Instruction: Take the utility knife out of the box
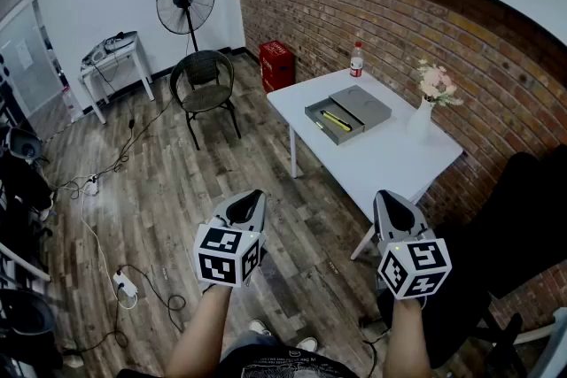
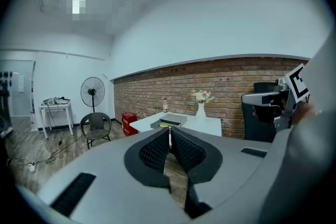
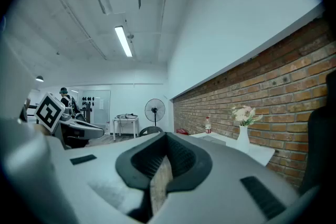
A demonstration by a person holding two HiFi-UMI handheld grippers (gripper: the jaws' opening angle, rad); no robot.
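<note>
Retrieval not yet begun
Yellow utility knife (image 1: 337, 120) lies in open box (image 1: 320, 126) at 1 o'clock; left gripper (image 1: 251, 195) and right gripper (image 1: 387, 196), closed empty, hang well short.

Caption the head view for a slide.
Left gripper and right gripper, shut and empty, short of the table where the utility knife lies in its open box.

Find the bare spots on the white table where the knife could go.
Widest bare patch: the near end of the table, from the box to the near corner. A smaller gap lies between box and vase. Crowded at the far end: bottle, box, lid.
</note>
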